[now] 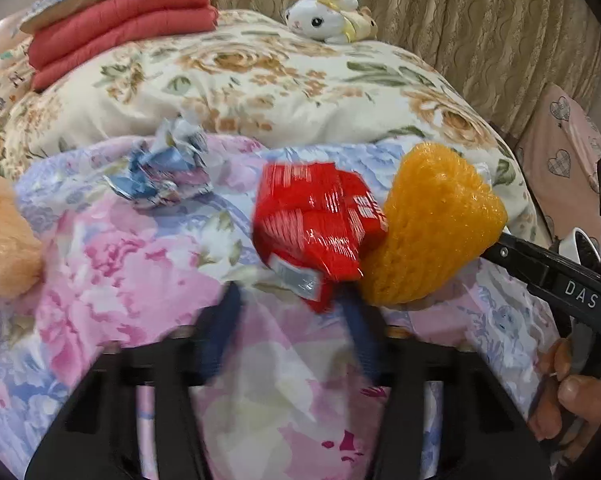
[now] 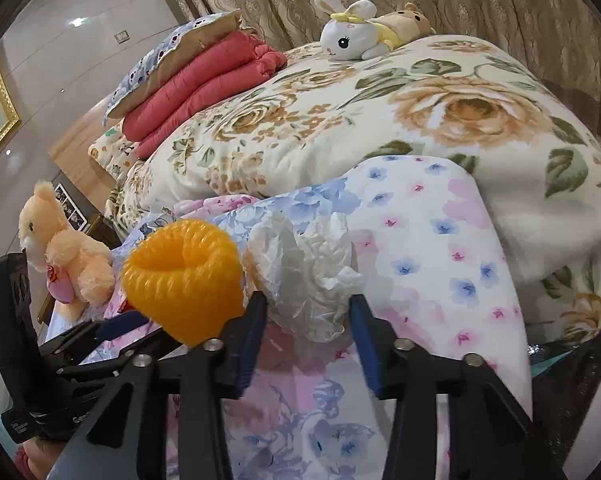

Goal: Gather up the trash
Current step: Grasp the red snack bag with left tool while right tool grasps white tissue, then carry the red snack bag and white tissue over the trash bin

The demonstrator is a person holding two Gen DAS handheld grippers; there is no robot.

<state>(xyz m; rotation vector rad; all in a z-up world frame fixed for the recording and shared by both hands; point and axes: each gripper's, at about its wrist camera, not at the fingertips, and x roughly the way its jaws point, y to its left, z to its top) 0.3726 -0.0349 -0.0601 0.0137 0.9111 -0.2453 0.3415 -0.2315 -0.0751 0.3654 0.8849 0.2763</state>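
Observation:
A red snack wrapper lies on the pink and blue floral sheet. My left gripper straddles its lower end. The fingers are blurred, and a strip of sheet shows between the left pad and the wrapper. An orange foam fruit net sits just right of the wrapper and hides the tip of the right gripper coming in from the right. In the right wrist view, my right gripper is shut on a crumpled white plastic bag, with the foam net to its left. A crumpled blue-white wrapper lies farther left.
A thick cream floral blanket is heaped behind the trash, with a plush bunny on top. A folded red quilt lies at the back left, and a peach teddy bear sits at the left edge. Curtains hang behind the bed. A hand holds the right gripper.

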